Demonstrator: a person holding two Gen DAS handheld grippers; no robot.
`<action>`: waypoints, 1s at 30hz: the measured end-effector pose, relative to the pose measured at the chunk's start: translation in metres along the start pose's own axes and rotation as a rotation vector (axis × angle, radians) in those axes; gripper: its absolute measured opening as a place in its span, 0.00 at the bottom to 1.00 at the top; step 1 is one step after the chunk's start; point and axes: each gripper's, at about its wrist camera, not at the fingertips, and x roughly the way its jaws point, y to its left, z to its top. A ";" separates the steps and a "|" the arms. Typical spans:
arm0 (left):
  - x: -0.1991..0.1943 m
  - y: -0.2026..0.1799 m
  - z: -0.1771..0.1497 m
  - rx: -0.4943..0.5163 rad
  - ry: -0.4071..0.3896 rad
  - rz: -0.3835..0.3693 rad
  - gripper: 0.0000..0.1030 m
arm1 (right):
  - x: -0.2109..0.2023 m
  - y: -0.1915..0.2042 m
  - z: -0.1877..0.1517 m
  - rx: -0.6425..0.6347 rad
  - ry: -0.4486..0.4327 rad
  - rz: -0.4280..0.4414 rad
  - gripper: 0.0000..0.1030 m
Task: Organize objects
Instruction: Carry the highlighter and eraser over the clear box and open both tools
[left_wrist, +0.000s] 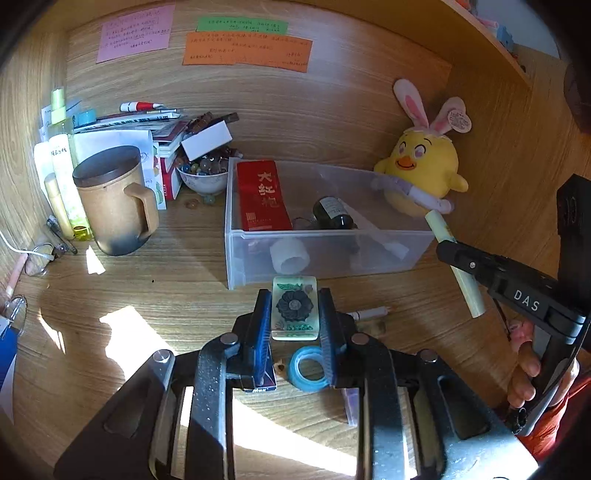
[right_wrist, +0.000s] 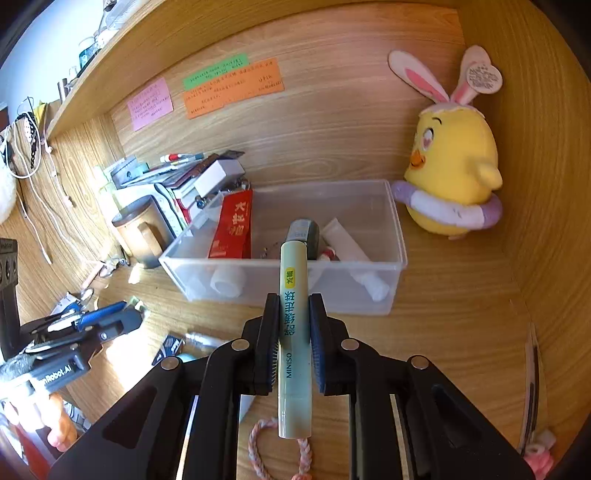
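I have 2 things in hand, 1 in each tool, and both hang in front of the clear plastic bin (left_wrist: 332, 254) that sits on the wooden desk (left_wrist: 177, 295). My left gripper (left_wrist: 294, 314) is clenched on a small clear resin block (left_wrist: 294, 308) with a dark flower set inside it; the pads press on its 2 long sides, so the flat face looks up at the camera and the block cannot twist. My right gripper (right_wrist: 294, 334) is clamped around a pale green tube (right_wrist: 294, 332), held near its middle so that neither end droops, with its far end pointing at the bin's front wall. The bin already holds a red packet (right_wrist: 233, 229), a dark bottle (left_wrist: 334, 213) and a white tube (right_wrist: 351, 254), so I judge it to be the place where loose things are gathered, and my 2 belong there too. A blue tape roll (left_wrist: 308, 367) and a pink braided cord (right_wrist: 280, 446) lie on the desk below my jaws, not yet sorted. The yellow plush chick (right_wrist: 452, 173) stands just beside the bin's right end, near enough that I should mind it on the way in.
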 end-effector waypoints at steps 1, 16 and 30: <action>0.000 0.000 0.003 -0.002 -0.007 0.002 0.23 | 0.001 0.000 0.002 -0.003 -0.003 0.002 0.14; 0.019 -0.002 0.055 0.027 -0.064 -0.019 0.23 | 0.018 0.004 0.053 -0.057 -0.056 0.004 0.14; 0.071 -0.001 0.090 0.058 0.028 -0.053 0.23 | 0.067 -0.008 0.089 -0.085 0.025 0.015 0.14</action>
